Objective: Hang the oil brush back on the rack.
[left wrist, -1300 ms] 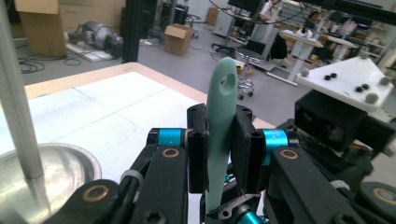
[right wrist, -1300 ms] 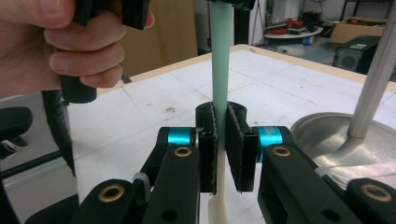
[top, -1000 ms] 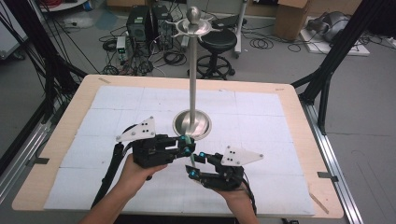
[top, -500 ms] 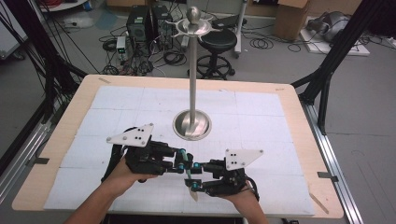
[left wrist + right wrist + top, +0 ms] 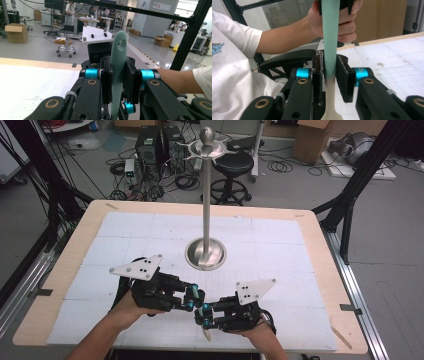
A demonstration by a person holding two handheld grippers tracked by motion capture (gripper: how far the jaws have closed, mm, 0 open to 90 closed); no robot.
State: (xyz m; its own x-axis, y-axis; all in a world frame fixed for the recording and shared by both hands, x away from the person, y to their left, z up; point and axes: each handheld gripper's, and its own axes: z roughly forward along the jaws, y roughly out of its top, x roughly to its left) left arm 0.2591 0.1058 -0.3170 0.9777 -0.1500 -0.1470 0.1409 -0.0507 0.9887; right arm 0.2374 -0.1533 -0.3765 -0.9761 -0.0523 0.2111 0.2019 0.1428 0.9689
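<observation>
Spatula (image 5: 117, 62), smooth mint-to-cream plastic, slim looped handle.

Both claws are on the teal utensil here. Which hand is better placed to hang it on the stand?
Right, probably. The right claw, jaws just closing, grips the utensil mid-handle, leaving the hole end free. The left claw clamps just below the hole, which would crowd it at the stand.

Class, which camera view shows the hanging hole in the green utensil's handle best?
The left gripper view: the hole sits clear at the top of the green utensil. The right gripper view shows its shaft and pale lower end; the high view shows just a pale tip.
</observation>
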